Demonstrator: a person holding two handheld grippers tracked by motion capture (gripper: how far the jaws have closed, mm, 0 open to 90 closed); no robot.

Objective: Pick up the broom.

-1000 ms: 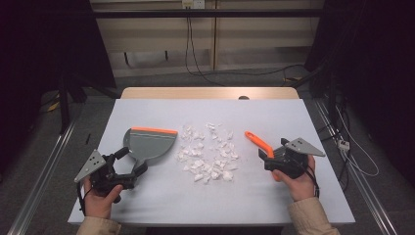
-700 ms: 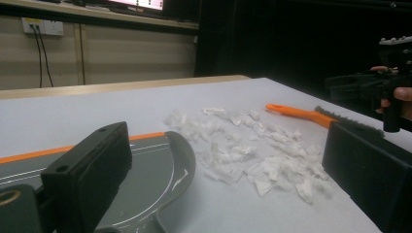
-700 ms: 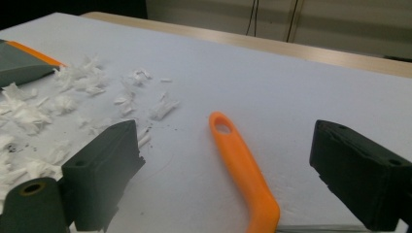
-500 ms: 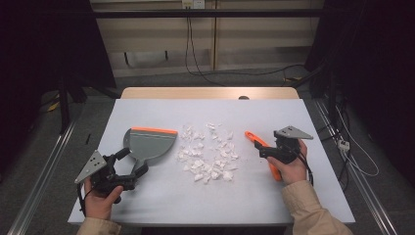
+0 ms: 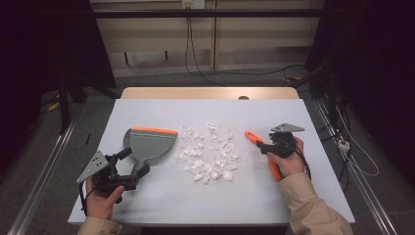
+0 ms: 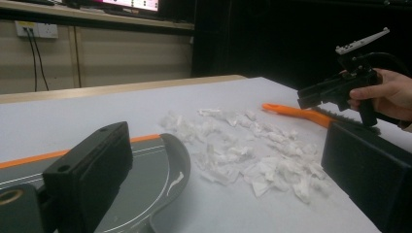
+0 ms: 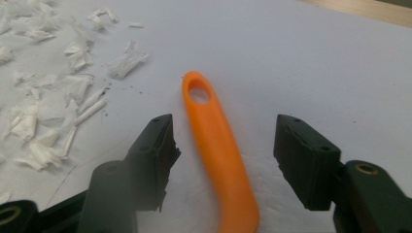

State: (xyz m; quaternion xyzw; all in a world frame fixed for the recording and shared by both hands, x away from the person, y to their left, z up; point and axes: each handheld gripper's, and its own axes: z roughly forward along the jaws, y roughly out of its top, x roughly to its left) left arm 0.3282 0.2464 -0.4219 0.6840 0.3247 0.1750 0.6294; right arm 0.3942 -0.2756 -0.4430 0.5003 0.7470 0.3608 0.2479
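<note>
My left tongs (image 5: 128, 169) low at table's left, jaws wide, straddling grey dustpan (image 5: 149, 144) handle, not pinching. Paper scraps (image 5: 208, 154) heaped mid-table, just right of pan's orange lip. Orange brush handle (image 7: 214, 141) lies flat between my right tongs' (image 5: 264, 147) jaws, just been closing, gaps both sides. Keep centred on handle, squeeze square, then lift without twisting.

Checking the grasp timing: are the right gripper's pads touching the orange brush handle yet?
Apart. The right gripper view shows the orange brush handle between the right gripper's closing jaws, bare table either side.
</note>
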